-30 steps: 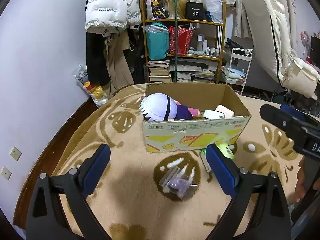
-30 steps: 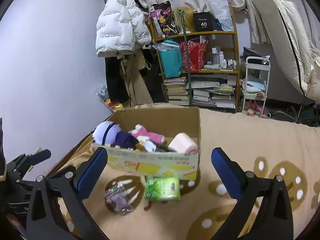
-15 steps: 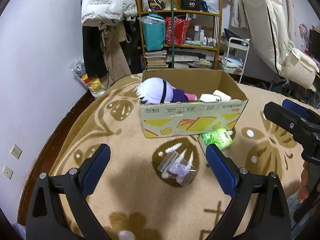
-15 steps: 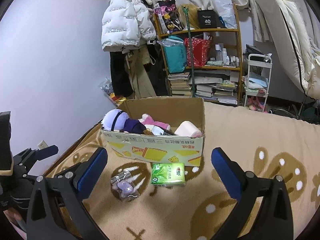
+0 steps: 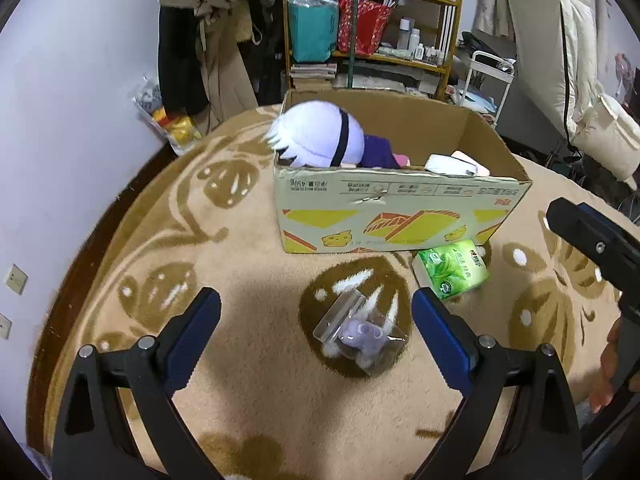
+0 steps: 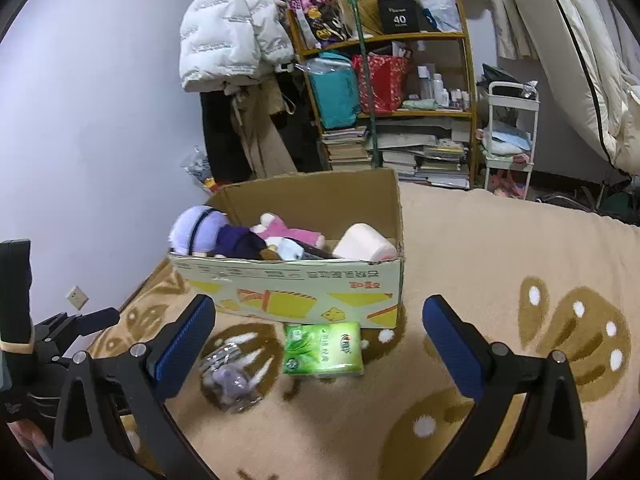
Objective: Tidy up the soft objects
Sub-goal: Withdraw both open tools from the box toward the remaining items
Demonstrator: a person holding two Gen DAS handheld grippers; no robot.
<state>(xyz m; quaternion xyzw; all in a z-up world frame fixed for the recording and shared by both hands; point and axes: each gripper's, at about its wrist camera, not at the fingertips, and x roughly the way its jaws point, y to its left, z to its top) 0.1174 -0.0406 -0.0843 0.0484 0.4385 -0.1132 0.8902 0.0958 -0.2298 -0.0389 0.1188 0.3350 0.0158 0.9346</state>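
The left gripper [image 5: 316, 320] and right gripper [image 6: 318, 332] are hovering over the carpet [image 5: 248, 400], jaws spread wide and gripping nothing. A bagged purple toy [image 5: 362, 336] is lying between the left fingers. The green tissue pack [image 6: 323, 348] is resting just beyond, against the cardboard box [image 6: 296, 292], which is holding a white-haired plush doll [image 5: 316, 136].

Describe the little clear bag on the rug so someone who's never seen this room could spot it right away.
Find the open cardboard box on the tan patterned rug. Just in front of it lie two things: a green tissue pack touching the box, and, to its left, the small clear bag. It is see-through and holds a tiny purple toy.
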